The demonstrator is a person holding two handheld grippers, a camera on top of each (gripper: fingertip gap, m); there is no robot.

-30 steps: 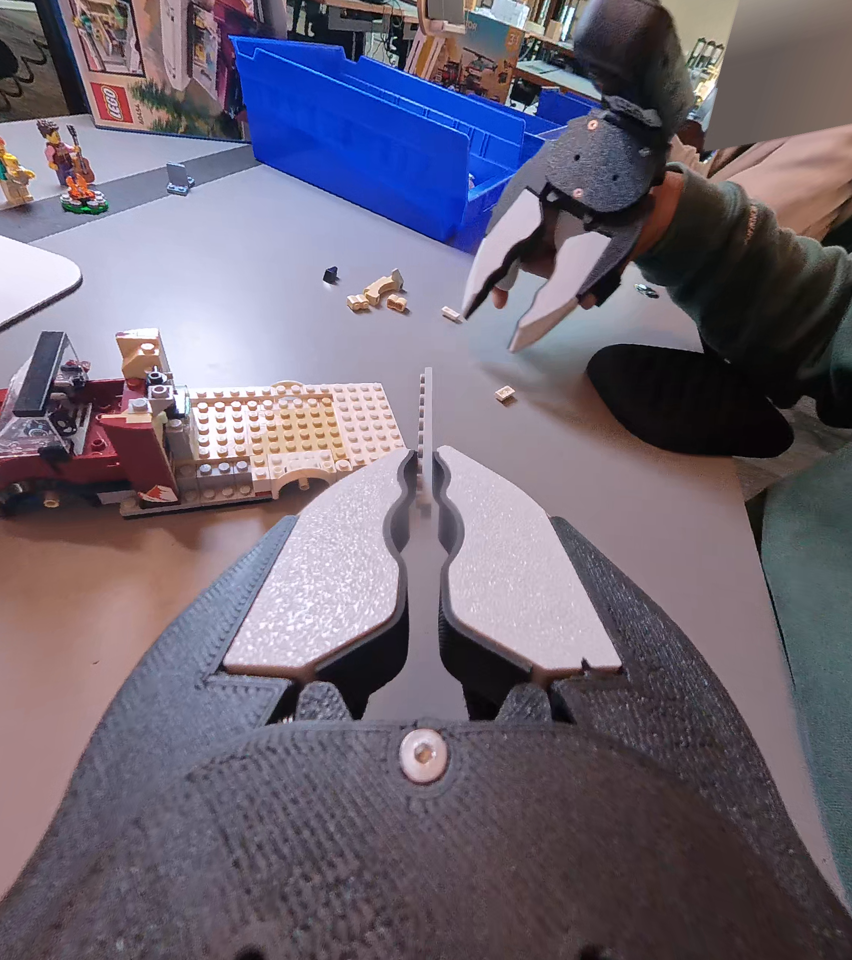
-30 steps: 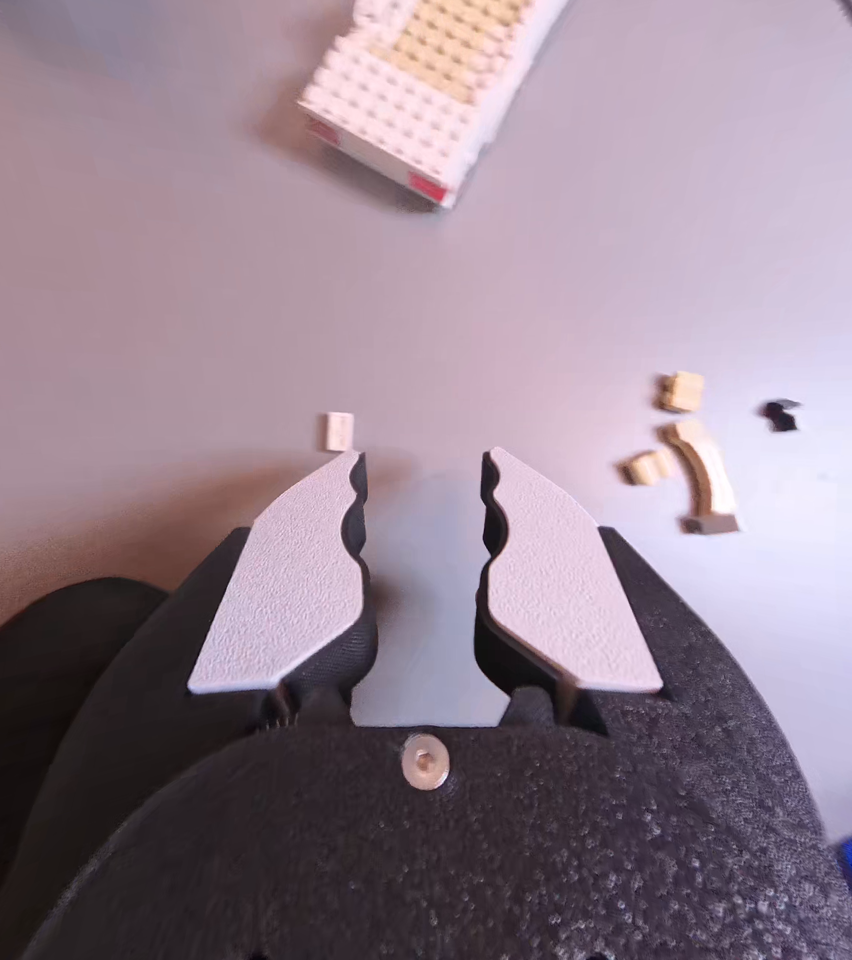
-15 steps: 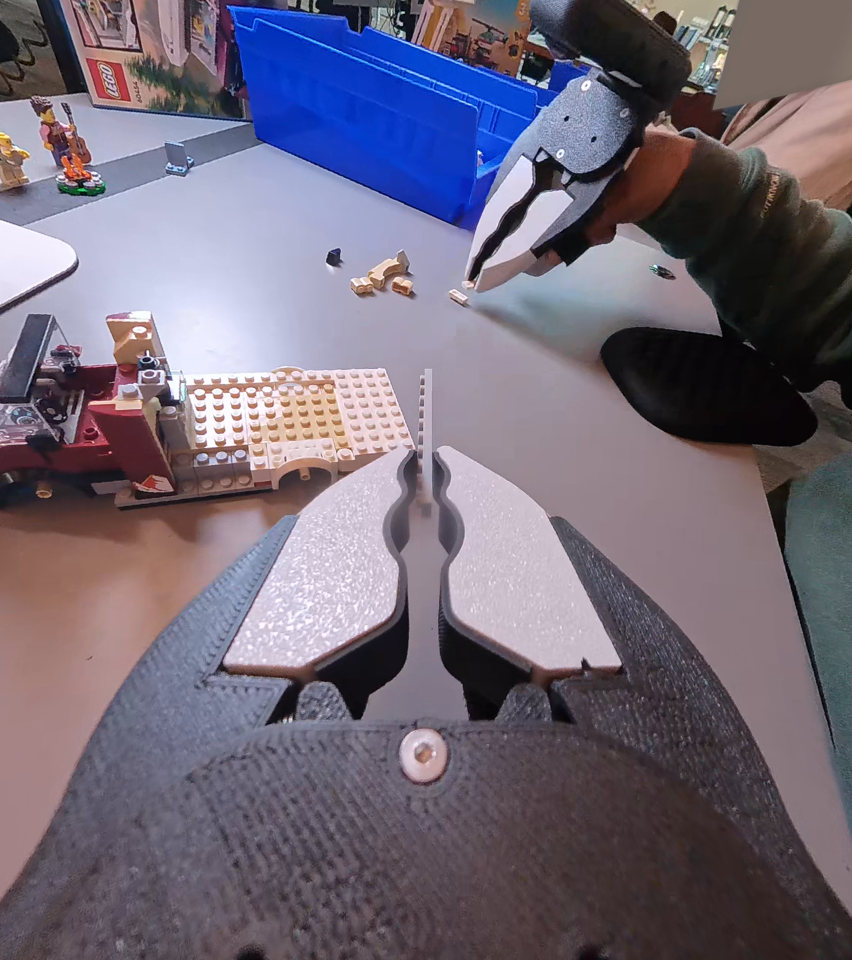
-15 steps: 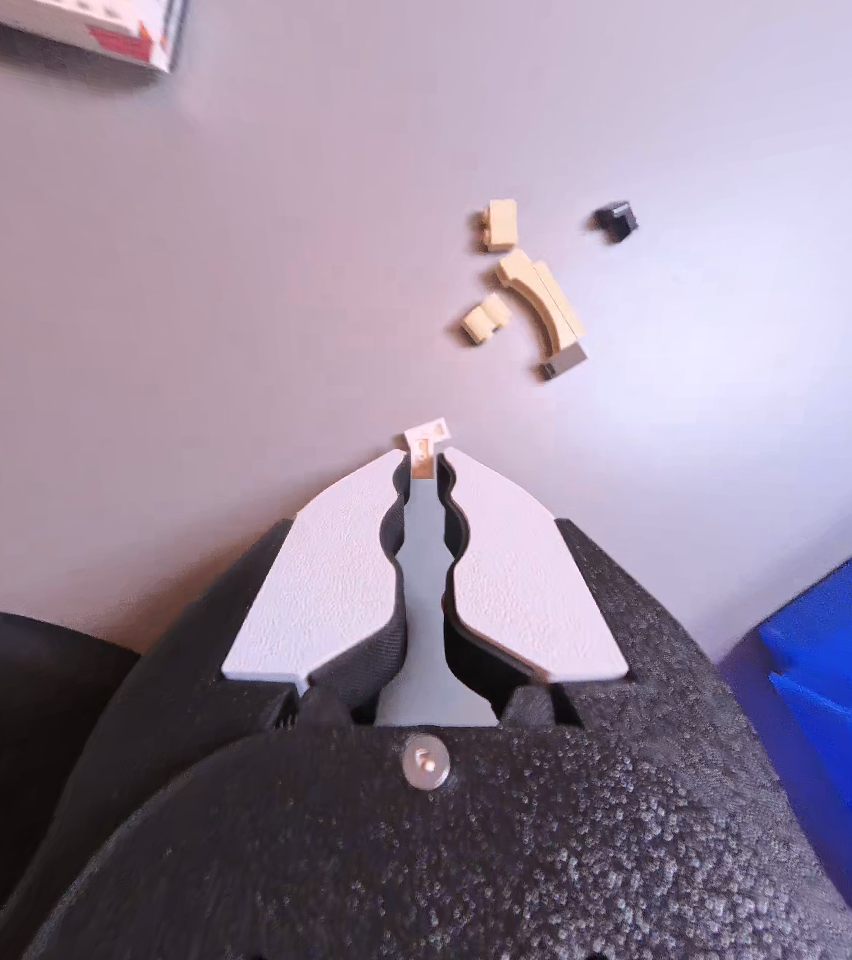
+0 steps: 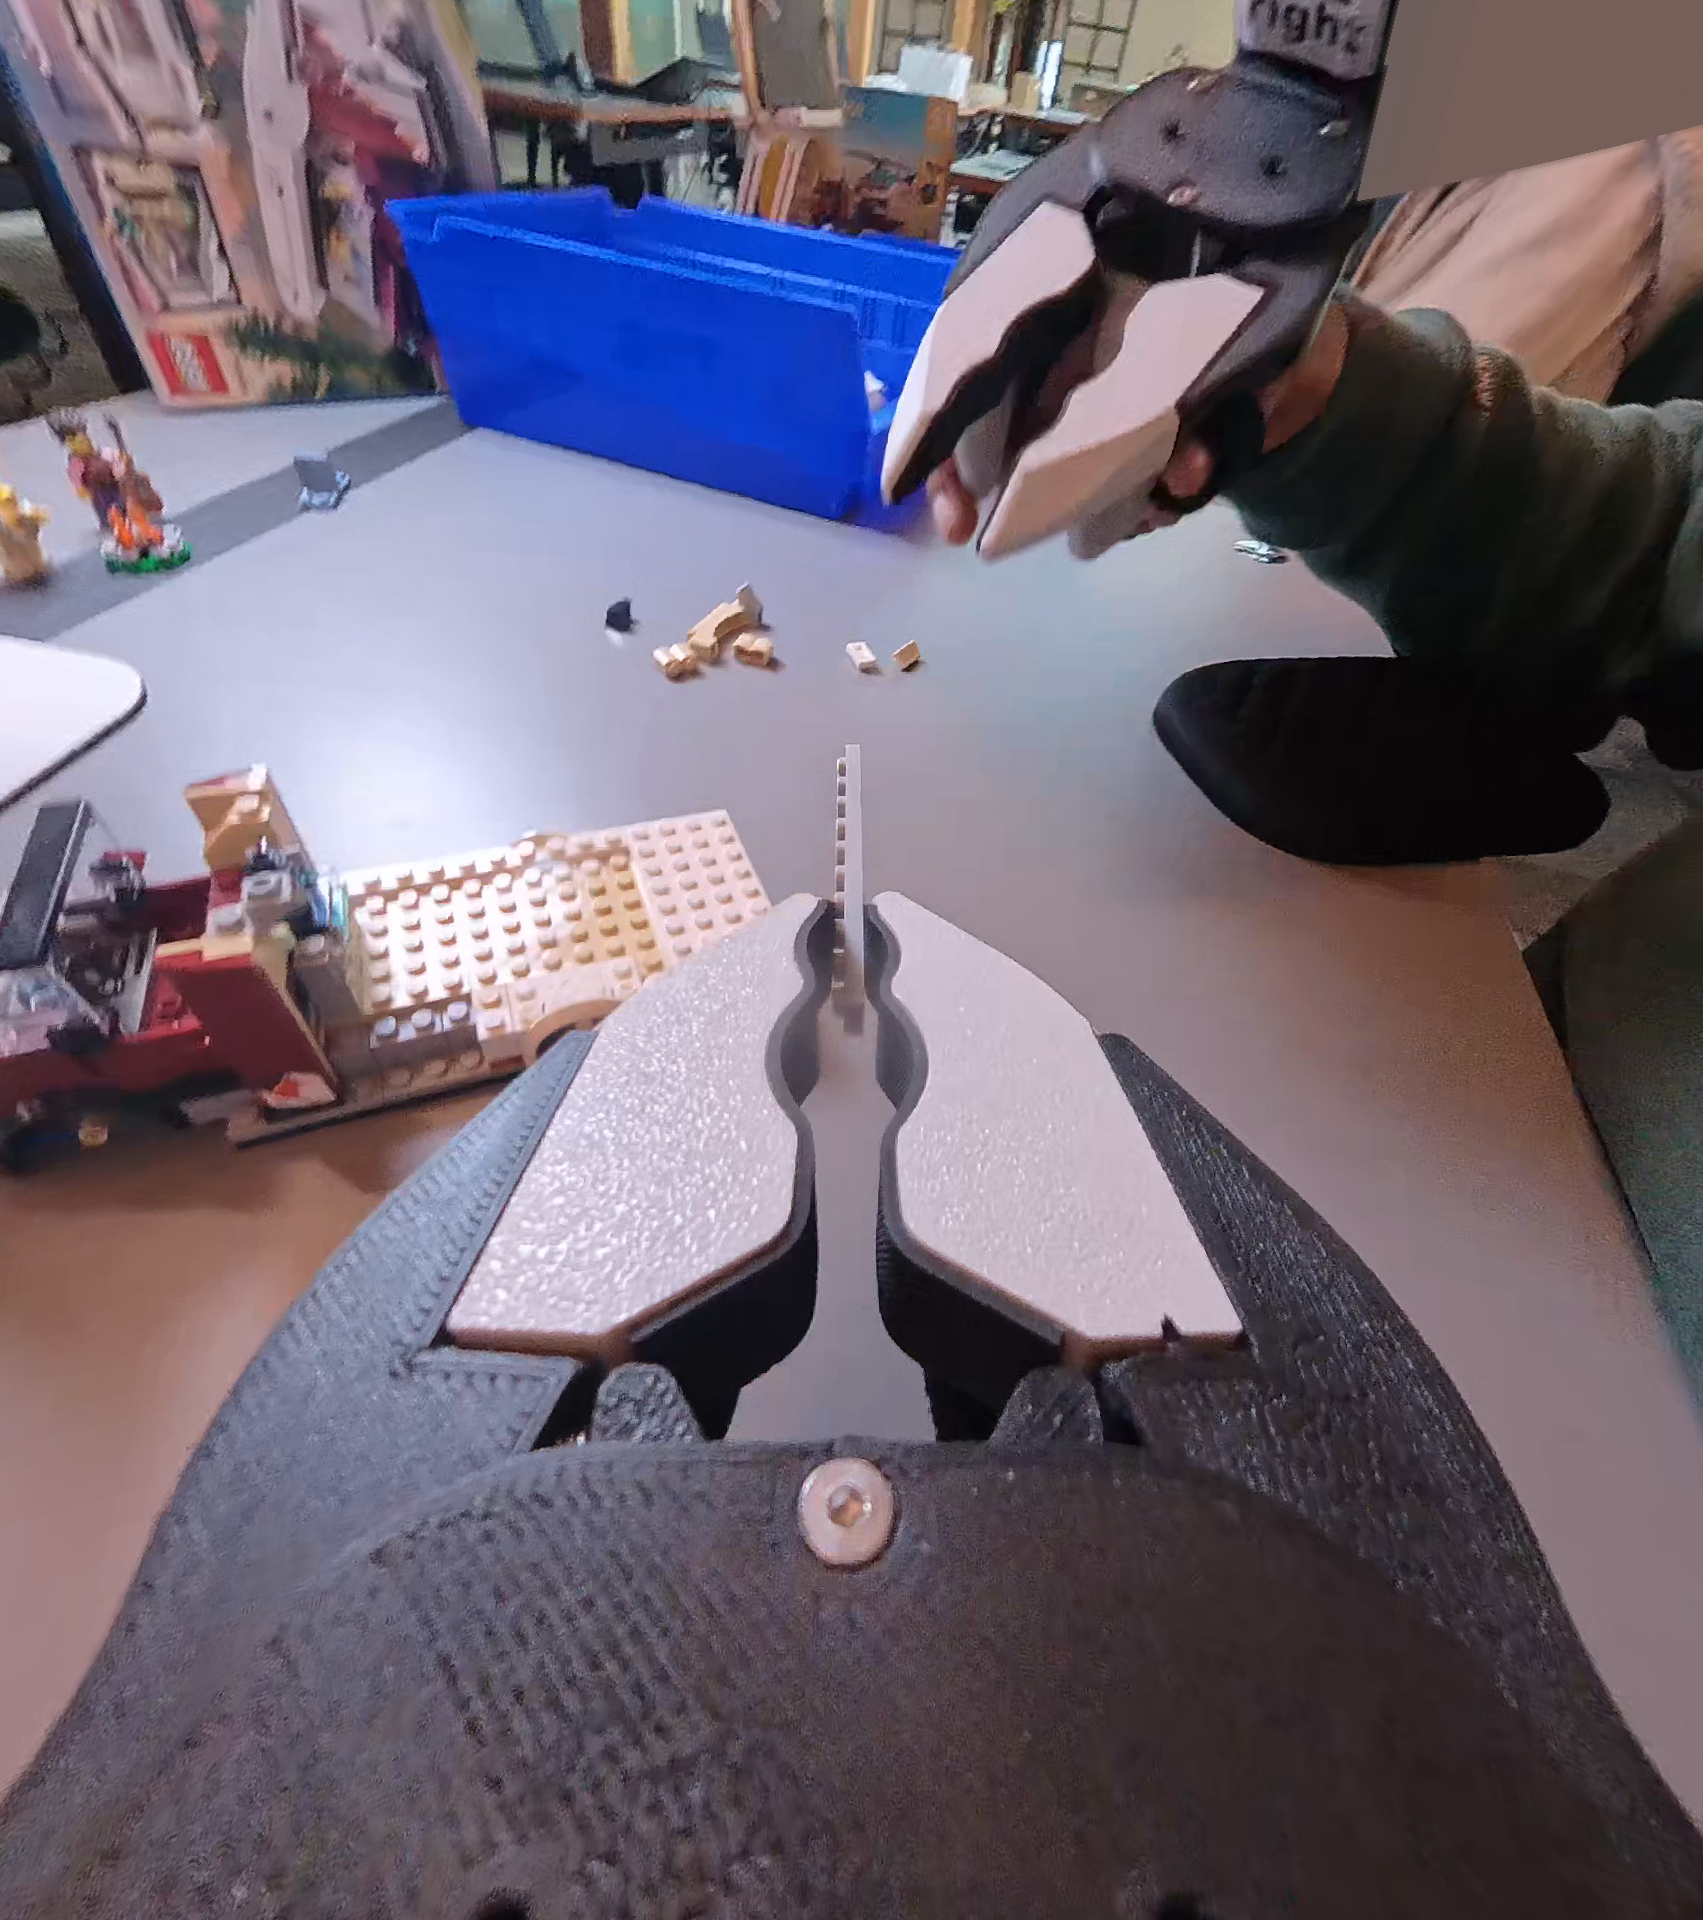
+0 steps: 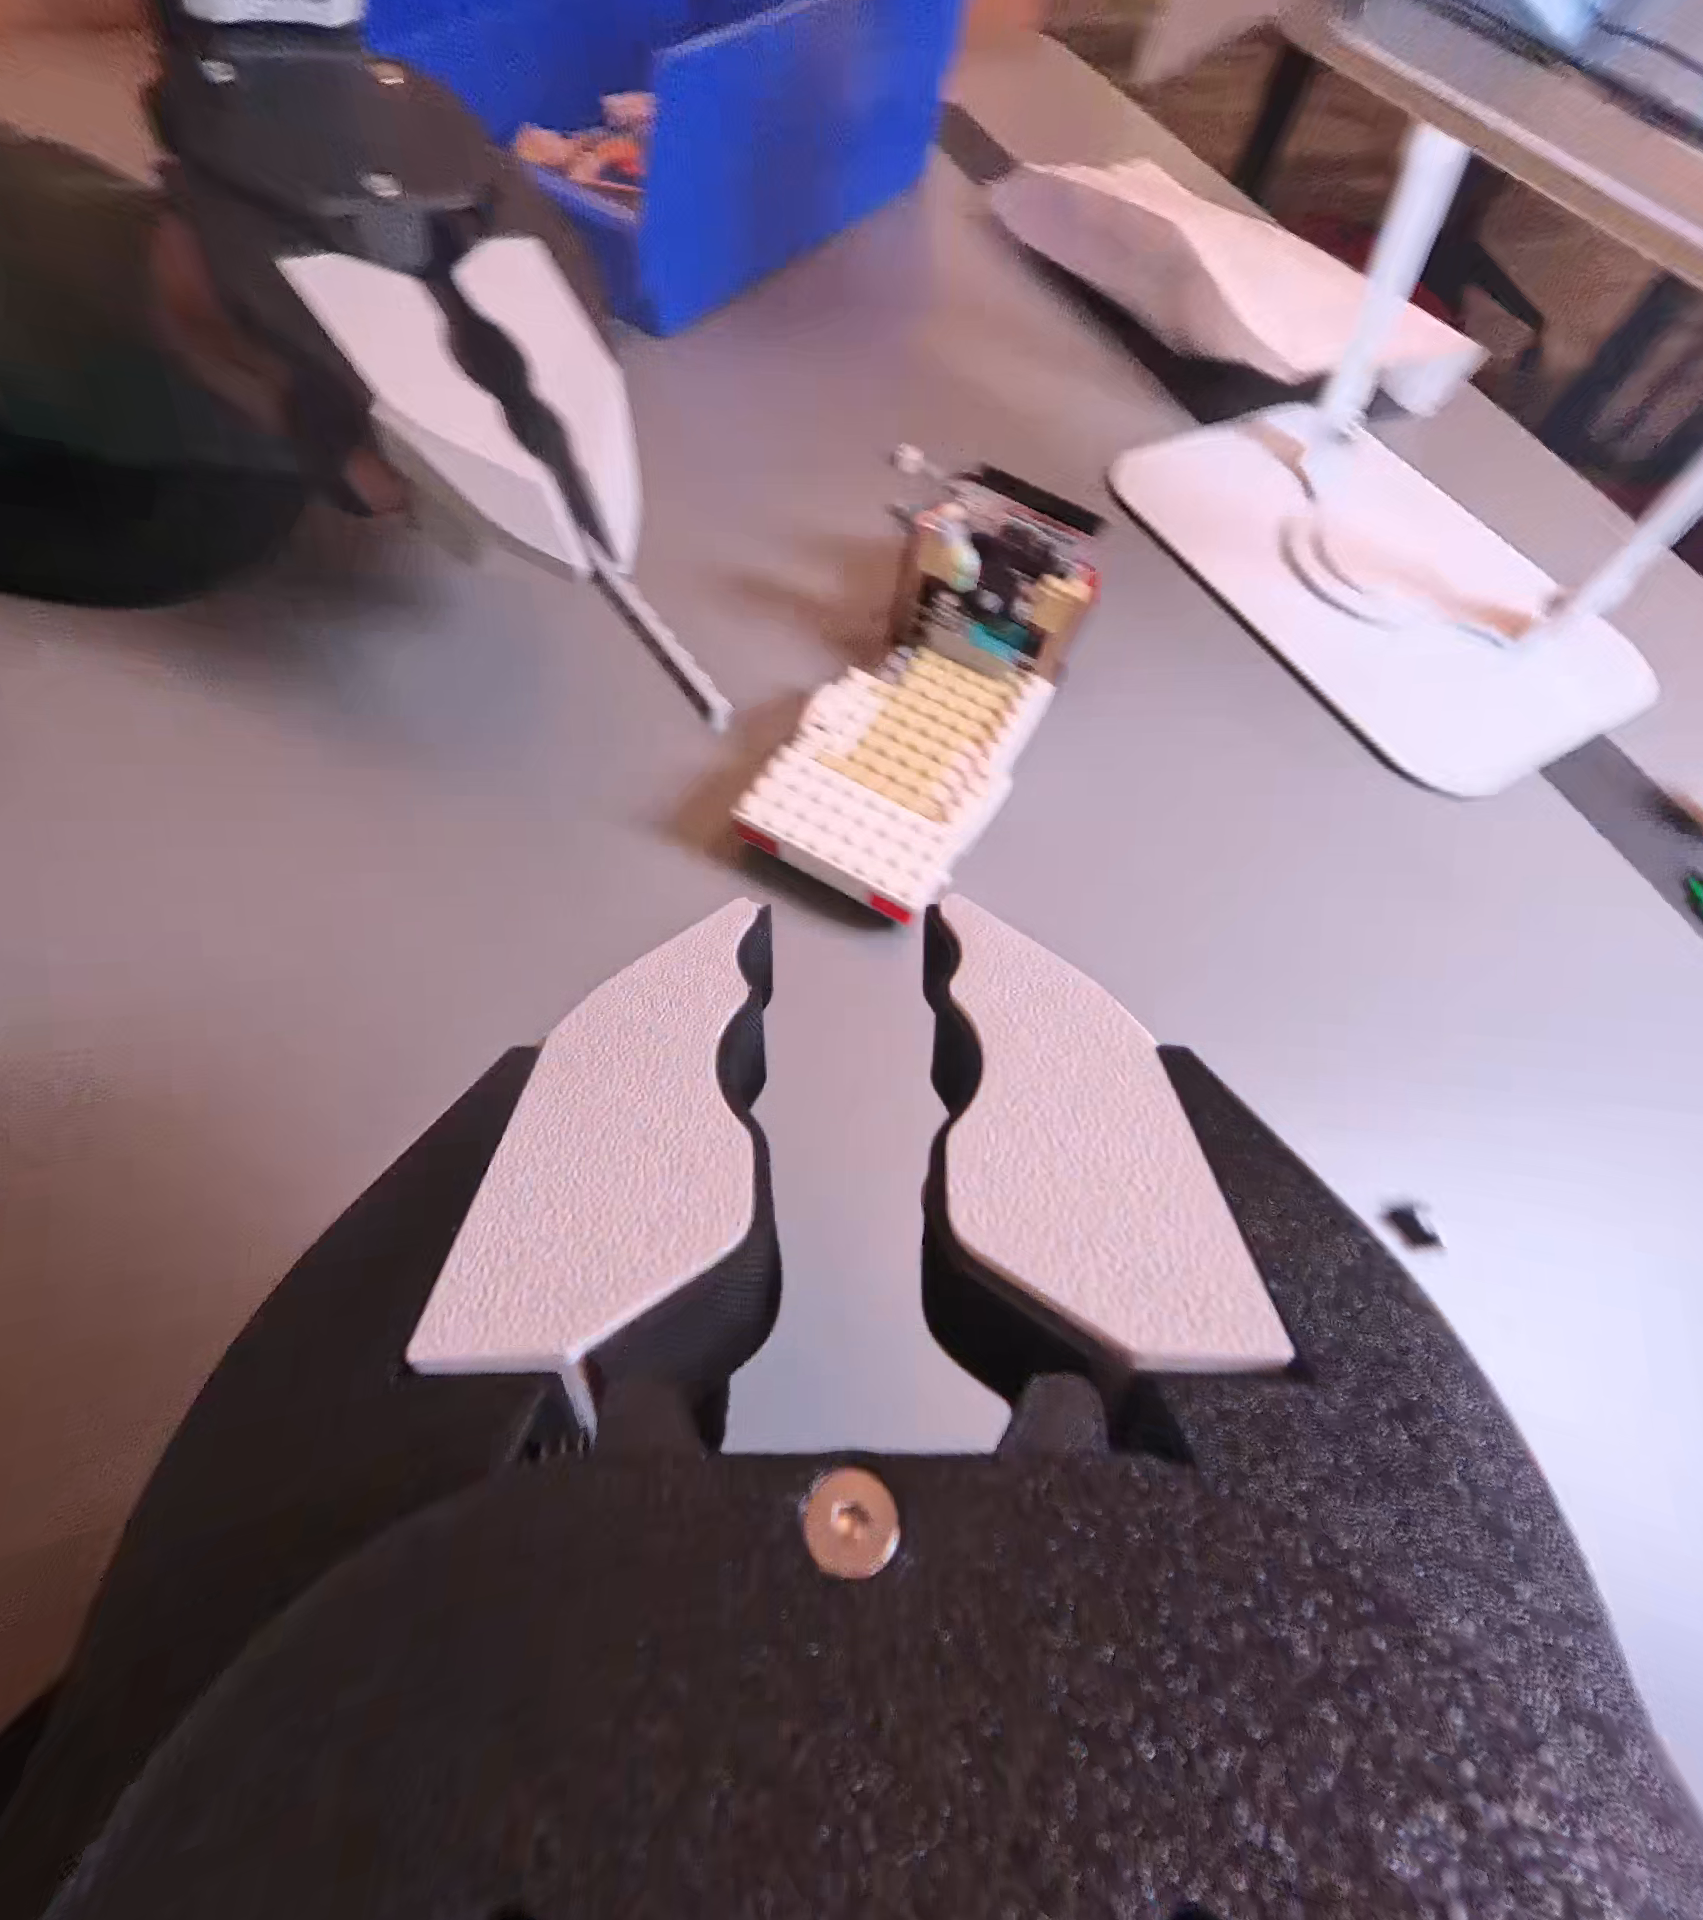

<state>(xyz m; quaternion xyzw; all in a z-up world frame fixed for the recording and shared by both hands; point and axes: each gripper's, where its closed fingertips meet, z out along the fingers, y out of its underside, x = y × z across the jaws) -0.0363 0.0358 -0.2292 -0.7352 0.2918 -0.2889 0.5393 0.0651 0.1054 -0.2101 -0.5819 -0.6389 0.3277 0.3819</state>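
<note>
A thin studded plate (image 5: 852, 831) is clamped edge-on (lower end hidden) by the left gripper (image 5: 847, 914); the right gripper (image 6: 847, 925) is held open, blurred brick truck (image 6: 914, 717) ahead.

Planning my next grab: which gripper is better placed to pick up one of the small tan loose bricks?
Right. The right gripper is open and bare, hovering nearest the tan loose bricks. The left gripper is clamped on a thin studded plate.

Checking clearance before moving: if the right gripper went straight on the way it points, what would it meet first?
Probably the rear edge of the brick-built truck, which lies just beyond the open, empty right gripper. Bare grey table lies between; depth is unclear in this blurred view.
</note>
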